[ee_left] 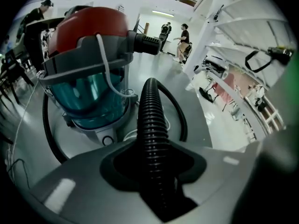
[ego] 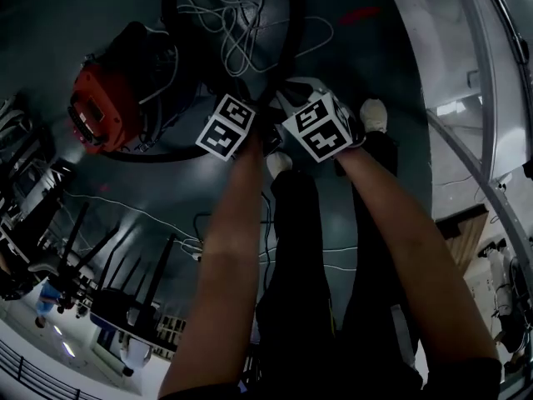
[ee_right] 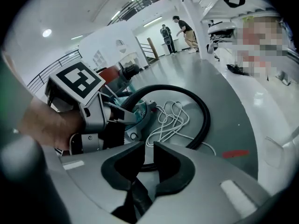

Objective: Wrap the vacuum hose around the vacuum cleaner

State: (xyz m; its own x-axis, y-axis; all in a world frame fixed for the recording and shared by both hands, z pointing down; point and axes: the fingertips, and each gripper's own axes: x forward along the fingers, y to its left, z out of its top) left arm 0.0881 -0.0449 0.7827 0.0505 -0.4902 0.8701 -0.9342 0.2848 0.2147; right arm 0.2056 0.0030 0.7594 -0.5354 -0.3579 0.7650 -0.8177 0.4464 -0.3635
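Two grippers sit close together over the floor (ee_right: 224,120), each held in a hand. The left gripper (ee_left: 154,160) is clenched on the ribbed black vacuum hose (ee_left: 150,111). From its pads the hose's long axis runs straight away from the camera and rises. It then curls over to the right and drops out of sight behind the jaw.

The right gripper (ee_right: 150,155) has its jaws nearly together on a dark strip low between them. This seems to be the same hose, though that part is too dark to be sure.

Just past the left gripper, the vacuum cleaner (ee_left: 88,64) stands on the floor with its red lid up and teal bin below. Its black spout points away to the right. Farther out, the hose sweeps in a wide arc round a tangled white cord (ee_right: 170,118). Both hose ends are hidden. Far off stand a few small people (ee_right: 175,29).
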